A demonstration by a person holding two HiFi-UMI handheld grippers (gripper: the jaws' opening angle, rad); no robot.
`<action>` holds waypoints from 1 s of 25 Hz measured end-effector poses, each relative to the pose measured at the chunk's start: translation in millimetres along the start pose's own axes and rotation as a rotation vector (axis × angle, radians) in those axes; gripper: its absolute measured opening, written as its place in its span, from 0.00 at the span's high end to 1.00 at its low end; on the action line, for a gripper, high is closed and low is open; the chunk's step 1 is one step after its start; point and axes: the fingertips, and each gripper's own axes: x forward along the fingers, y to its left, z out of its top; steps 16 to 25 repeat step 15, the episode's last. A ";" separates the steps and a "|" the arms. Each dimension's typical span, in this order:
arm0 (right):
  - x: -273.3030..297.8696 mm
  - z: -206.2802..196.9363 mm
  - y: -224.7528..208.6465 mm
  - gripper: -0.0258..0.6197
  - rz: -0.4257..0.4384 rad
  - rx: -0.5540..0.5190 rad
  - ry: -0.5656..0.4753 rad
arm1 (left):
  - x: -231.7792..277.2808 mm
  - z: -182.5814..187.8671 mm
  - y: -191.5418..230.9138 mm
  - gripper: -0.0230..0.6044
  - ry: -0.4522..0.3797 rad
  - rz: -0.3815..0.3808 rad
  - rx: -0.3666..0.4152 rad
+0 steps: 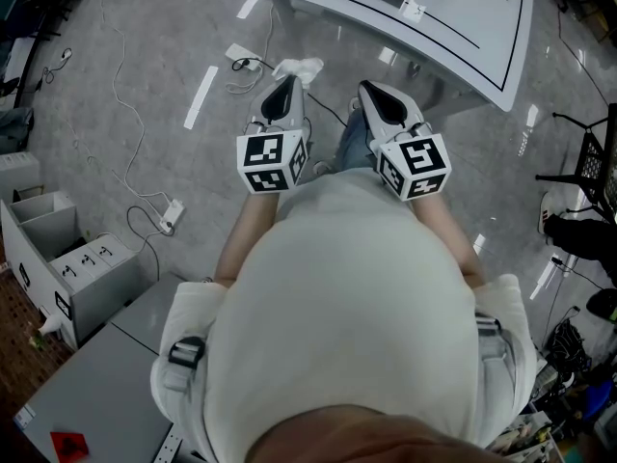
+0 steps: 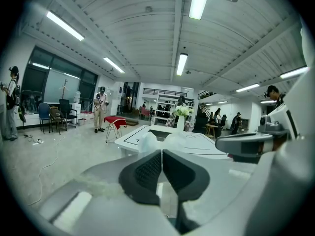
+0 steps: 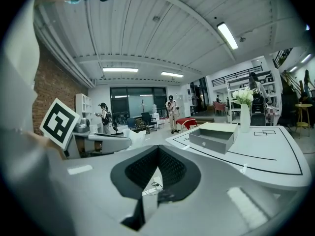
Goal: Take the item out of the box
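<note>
As things stand: no part of the taking-out has begun.
Far left: white cartons (image 1: 67, 263) sit on the floor, well apart from the work.
Left gripper (image 1: 286, 83): held low in front of the person's body, jaws closed tip to tip with nothing between them; it points toward the table's near edge.
Right gripper (image 1: 374, 92): just beside the left one at the same height, jaws likewise pressed together and empty.
Table (image 1: 453, 27): white with black outlines, ahead of both grippers and apart from them.
Box (image 3: 212, 137): on the table inside the black outline; the head view cuts it off at the top edge.
Way to the box: ahead and somewhat right of the right gripper's jaws in that gripper's view; further right still from the left gripper.
Long axis: seems to run along the table's near edge, crosswise to the way the jaws point.
Nearer claw: the right one, by my reading.
Look of the box: grey, shallow, rectangular, open on top.
Item: not visible; the near wall hides the inside.
Vase (image 3: 244, 113): white, holding flowers, beyond the box to its right.
Coming move: likely a reach forward with the jaws opened first.
</note>
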 end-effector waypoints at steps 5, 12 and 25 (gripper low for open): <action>1.5 -0.8 -1.5 0.96 -0.002 0.005 0.000 | 1.7 -0.3 -0.1 0.95 0.000 0.001 -0.002; 3.9 -1.1 -1.9 0.96 -0.007 0.009 0.001 | 2.3 -0.4 2.0 0.95 0.004 0.002 -0.004; 5.5 -0.8 -3.2 0.96 -0.010 0.008 0.003 | 4.7 0.8 2.7 0.95 0.003 0.003 -0.005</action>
